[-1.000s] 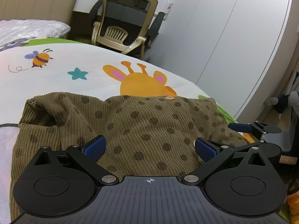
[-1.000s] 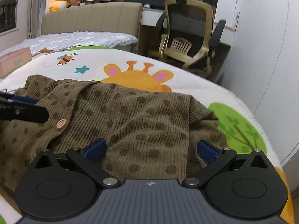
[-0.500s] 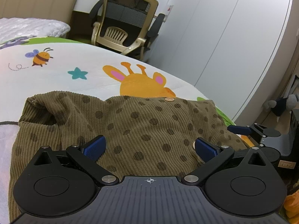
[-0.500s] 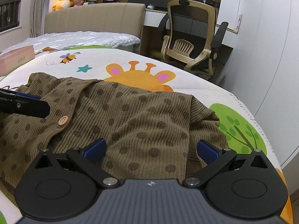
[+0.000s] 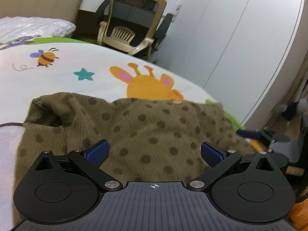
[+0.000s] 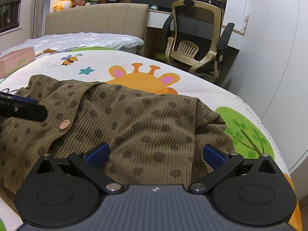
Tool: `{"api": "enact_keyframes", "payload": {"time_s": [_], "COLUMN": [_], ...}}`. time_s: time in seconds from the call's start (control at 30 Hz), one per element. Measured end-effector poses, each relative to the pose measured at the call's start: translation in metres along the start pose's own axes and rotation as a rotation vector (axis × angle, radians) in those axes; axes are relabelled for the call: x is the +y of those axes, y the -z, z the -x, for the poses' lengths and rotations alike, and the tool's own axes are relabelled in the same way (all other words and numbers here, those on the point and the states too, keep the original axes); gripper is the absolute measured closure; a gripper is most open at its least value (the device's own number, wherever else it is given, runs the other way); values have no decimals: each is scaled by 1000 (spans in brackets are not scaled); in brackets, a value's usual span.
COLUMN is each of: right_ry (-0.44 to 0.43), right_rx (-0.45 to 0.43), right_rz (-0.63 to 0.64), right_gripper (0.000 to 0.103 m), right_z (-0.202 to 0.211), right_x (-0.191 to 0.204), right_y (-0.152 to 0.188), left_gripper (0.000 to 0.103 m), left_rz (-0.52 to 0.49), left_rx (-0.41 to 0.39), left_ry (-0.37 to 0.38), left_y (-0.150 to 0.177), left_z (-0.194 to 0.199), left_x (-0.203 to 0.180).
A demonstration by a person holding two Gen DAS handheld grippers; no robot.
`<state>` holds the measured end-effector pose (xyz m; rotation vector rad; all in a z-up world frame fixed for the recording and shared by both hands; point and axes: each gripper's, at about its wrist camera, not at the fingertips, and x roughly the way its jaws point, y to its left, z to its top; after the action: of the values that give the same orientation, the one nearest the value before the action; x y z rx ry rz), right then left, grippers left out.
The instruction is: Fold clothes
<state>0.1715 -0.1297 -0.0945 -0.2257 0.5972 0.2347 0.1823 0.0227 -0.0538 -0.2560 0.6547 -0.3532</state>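
A brown corduroy garment with dark dots lies spread and partly folded on a bed cover printed with a giraffe, a bee and a star. A wooden button shows on its left half. My left gripper hovers open just above the garment's near edge, nothing between its blue pads. My right gripper is open too, over the garment's right part. The left gripper's finger juts in at the left of the right wrist view; the right gripper shows at the right of the left wrist view.
A pink box sits on the bed at the far left. A beige headboard, a white quilt and an office chair stand behind the bed. White wardrobe doors run along the right, beyond the bed's edge.
Both grippers have drawn back and risen slightly from the garment, so more of the bed shows. The garment has not moved. Both stay open.
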Motion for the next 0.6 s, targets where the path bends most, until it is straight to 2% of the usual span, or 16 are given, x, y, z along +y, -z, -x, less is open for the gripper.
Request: {"api": "enact_keyframes", "payload": {"time_s": [0.1, 0.3, 0.5, 0.6], "right_ry": [-3, 6, 38, -14], "right_rx": [2, 3, 24, -51], "right_rz": [-5, 2, 93, 43], "right_gripper": [0, 0, 0, 0], "right_z": [-1, 0, 12, 34], "right_x": [-1, 1, 9, 8], "right_y": [0, 0, -16, -30], "left_gripper": [0, 0, 0, 0], "left_rz": [-9, -2, 47, 55], "left_rx": [16, 15, 27, 26], "left_ry": [-29, -26, -18, -25], "left_y": [3, 8, 5, 7], "left_z": [10, 19, 23, 25], "left_x": [-1, 5, 11, 12]}}
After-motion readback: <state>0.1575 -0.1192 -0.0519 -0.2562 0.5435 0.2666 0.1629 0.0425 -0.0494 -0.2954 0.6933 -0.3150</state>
